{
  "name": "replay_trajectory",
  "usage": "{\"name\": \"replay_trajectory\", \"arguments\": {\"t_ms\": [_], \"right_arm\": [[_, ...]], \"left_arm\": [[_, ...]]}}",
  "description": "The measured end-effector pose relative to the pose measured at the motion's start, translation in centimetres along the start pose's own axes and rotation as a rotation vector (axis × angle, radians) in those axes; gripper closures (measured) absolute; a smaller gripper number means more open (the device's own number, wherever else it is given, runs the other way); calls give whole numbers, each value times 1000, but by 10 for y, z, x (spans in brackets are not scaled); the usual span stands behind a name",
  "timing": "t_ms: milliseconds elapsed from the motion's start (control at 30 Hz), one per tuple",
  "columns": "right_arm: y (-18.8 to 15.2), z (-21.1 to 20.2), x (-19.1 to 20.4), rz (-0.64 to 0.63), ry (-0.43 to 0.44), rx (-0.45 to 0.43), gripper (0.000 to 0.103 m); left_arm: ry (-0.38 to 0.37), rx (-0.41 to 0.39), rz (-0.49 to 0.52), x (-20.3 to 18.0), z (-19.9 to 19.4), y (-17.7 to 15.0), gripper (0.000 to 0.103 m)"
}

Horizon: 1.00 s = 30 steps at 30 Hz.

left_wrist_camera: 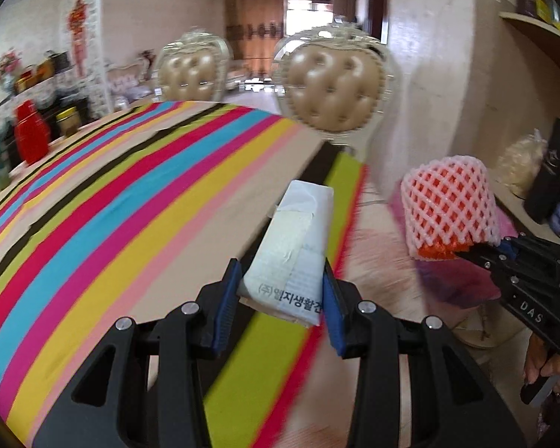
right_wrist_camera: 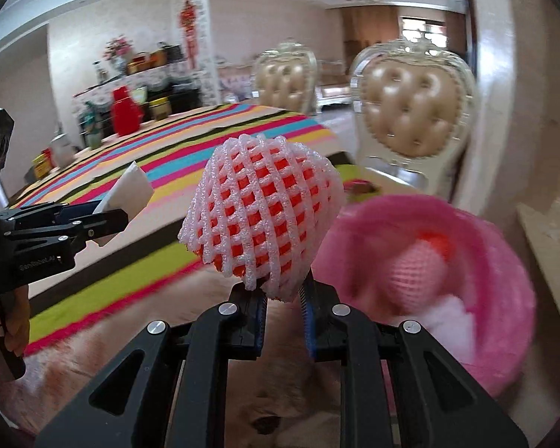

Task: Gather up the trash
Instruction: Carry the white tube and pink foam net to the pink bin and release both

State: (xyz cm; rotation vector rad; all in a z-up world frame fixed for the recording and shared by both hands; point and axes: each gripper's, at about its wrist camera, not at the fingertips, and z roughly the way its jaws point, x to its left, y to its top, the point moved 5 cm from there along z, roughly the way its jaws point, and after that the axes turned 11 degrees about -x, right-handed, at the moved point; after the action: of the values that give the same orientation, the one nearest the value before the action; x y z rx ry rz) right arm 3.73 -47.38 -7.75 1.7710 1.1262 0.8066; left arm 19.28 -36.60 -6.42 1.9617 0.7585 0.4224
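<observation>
My left gripper (left_wrist_camera: 282, 291) is shut on a white paper packet (left_wrist_camera: 298, 246) with printed Korean letters, held over the right edge of the striped table (left_wrist_camera: 130, 194). My right gripper (right_wrist_camera: 283, 298) is shut on the lower edge of a pink foam fruit net (right_wrist_camera: 261, 216) with orange inside. In the left wrist view that foam net (left_wrist_camera: 448, 205) hangs off to the right, past the table. A pink-lined trash bin (right_wrist_camera: 496, 246) sits on the floor right of the net; another foam net and white scraps lie in it. The paper packet (right_wrist_camera: 130, 188) and left gripper (right_wrist_camera: 104, 216) show at left in the right wrist view.
Two tufted beige chairs (left_wrist_camera: 336, 86) stand at the table's far end. A red jug (left_wrist_camera: 30, 134) and jars stand at the table's far left. A shelf (left_wrist_camera: 541, 33) with jars and a counter with a bag and dark bottle (left_wrist_camera: 556, 164) are at right. A hand (left_wrist_camera: 548, 369) holds the right gripper.
</observation>
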Motion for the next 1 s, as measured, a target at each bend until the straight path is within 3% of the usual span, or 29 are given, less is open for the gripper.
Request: {"name": "replay_trajectory", "arguments": {"t_ms": [200,433,500,567,600,1000], "right_arm": [[-7,-9,-66,58,-141,2,85],[-15,-1,-115,88,-236,34,81],[-19,3,-118,77,-238,48,71],[-23,4,-124,87,-240,56,30],[-23,1,-127,96,-241,46,28],[-25,-57,-166,185,-333,-49,29]], "left_arm": [[-103,3,21,-58,28,13,63],[-179,-7,20,-103,48,28,63],[-193,-7,21,-112,52,31,63],[-207,-4,29,-123,58,34,63],[-215,-1,32,-129,61,35,63],[-309,-8,20,-187,89,42,58]]}}
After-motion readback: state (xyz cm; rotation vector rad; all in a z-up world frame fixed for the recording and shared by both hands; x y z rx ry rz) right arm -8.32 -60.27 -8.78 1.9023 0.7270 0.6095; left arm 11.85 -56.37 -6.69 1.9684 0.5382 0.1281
